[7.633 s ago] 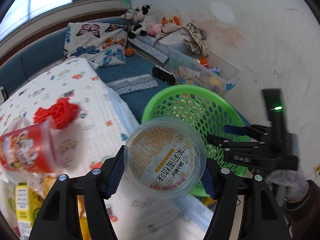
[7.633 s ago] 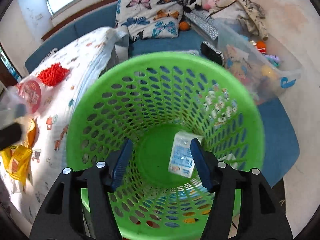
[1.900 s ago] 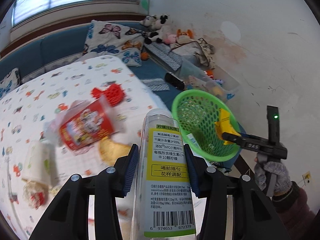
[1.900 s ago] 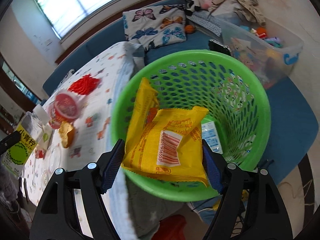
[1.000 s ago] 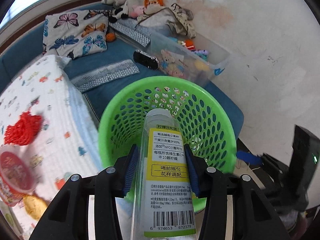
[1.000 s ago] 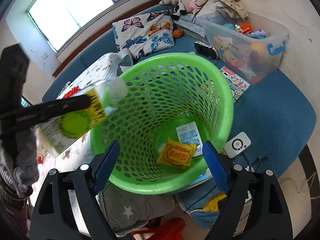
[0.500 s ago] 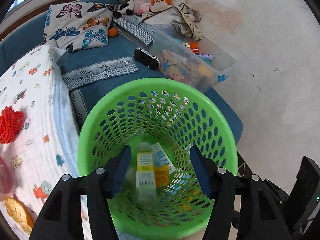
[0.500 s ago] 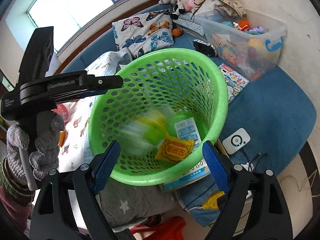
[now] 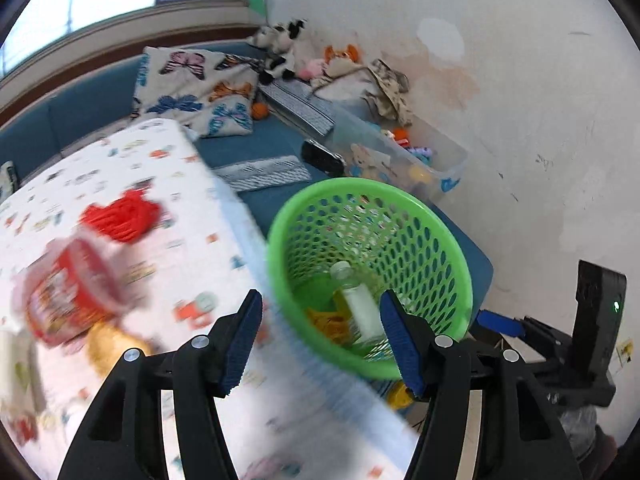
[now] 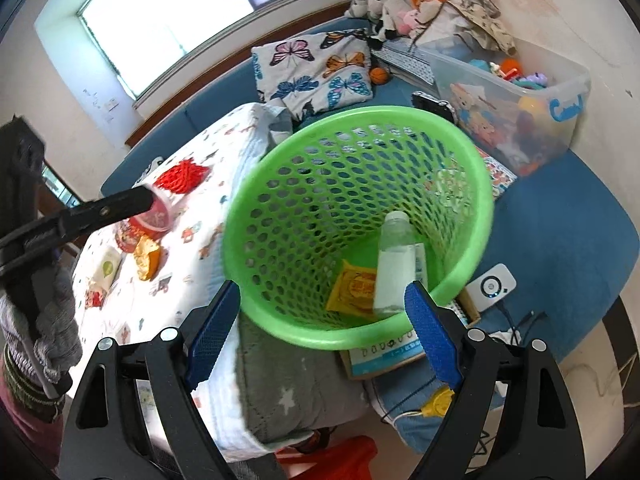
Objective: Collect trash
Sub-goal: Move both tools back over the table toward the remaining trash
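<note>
Basket: I see the green perforated plastic basket (image 10: 360, 216) at frame centre, beside the bed edge so trash drops straight in.
Contents: clear plastic bottle (image 10: 394, 268) leaning on the wall, yellow snack wrapper (image 10: 354, 286) flat on the bottom.
Left gripper (image 9: 320, 344): jaws spread, nothing between them.
Right gripper (image 10: 320, 336): jaws wide, empty, framing the basket.
Remaining trash: red printed noodle cup (image 9: 68, 288) and orange wrapper (image 10: 146, 258) on the patterned white bedspread (image 9: 168, 184), left of frame; I judge the cup next.
</note>
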`<state>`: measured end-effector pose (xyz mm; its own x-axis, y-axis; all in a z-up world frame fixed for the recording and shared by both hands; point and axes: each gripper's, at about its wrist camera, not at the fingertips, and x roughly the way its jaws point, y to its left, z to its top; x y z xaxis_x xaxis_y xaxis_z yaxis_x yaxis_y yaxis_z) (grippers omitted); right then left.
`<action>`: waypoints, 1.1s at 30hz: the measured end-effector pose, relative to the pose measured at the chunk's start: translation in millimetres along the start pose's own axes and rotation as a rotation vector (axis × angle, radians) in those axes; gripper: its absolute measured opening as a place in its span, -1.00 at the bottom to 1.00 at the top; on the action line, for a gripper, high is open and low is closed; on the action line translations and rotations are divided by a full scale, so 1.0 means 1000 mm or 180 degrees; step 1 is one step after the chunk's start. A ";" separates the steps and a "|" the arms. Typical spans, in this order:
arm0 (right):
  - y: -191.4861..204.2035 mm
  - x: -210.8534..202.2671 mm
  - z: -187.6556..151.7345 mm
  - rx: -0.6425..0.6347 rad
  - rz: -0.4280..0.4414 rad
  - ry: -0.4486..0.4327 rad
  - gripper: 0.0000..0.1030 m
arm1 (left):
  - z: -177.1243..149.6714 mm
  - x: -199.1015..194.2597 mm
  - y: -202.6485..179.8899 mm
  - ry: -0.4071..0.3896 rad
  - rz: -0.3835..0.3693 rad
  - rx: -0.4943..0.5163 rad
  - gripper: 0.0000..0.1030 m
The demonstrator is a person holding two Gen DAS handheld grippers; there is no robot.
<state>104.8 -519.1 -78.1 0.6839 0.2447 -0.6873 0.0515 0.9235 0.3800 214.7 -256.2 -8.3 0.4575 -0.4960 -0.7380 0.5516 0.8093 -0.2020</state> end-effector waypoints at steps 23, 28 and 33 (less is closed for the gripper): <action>0.131 0.041 -0.012 -0.0683 0.0318 0.0234 0.67 | -0.137 -0.113 0.166 -0.0248 0.0714 -0.0982 0.23; 0.158 0.063 -0.015 -0.0848 0.0381 0.0345 0.67 | -0.156 -0.122 0.177 -0.0252 0.0731 -0.1061 0.23; 0.185 0.086 -0.016 -0.1014 0.0423 0.0440 0.67 | -0.169 -0.127 0.179 -0.0251 0.0732 -0.1041 0.25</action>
<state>161.3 -322.7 -76.7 0.5635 0.3860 -0.7304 -0.2750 0.9213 0.2748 137.2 4.5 -59.9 0.6021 -0.3027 -0.7388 0.1835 0.9530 -0.2409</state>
